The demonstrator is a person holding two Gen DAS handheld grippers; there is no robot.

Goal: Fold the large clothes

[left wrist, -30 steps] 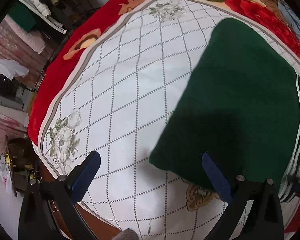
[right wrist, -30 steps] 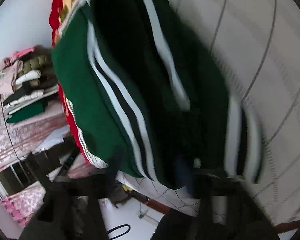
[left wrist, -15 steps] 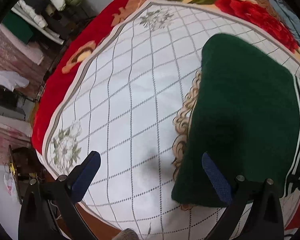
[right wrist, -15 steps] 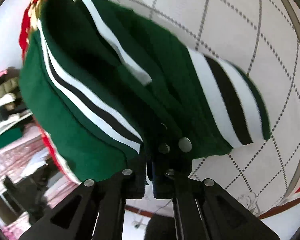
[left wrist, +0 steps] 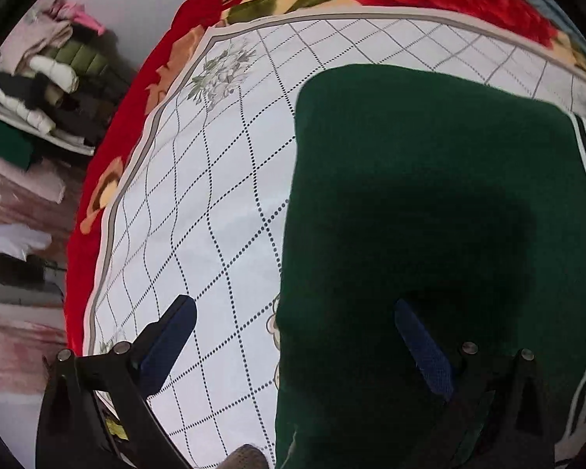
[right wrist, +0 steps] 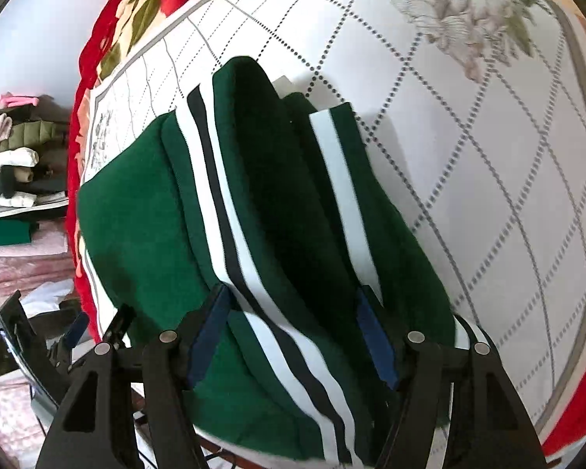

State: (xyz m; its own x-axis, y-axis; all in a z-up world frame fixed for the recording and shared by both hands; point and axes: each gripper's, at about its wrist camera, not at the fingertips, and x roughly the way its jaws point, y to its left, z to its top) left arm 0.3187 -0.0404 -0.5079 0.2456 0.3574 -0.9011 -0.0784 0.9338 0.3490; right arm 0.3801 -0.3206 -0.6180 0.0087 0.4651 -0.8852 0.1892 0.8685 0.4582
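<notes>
Both claws hang spread above the bed with nothing between their pads: the right claw has just been opening, its blue pads now standing either side of the striped band without pressing on it, and the left claw stands wide, one pad over the white quilt and the other over the green cloth. Beneath them the green garment lies in a folded bundle near the bed's near edge, its plain side toward the left claw and its layered, striped end under the right. It looks like a thick knitted or fleecy piece, soft and limp, so it should sag and slide open if lifted by one layer only; I judge that the firm place to take hold is the folded edge, pinching all layers together, with each claw at one corner to keep the bundle square. It is deep bottle green with white and black stripes running along its edges, and several layers show stacked at the striped end. Under it spreads the white quilt with a dotted diamond grid and grey flowers, bordered by a red floral blanket.
</notes>
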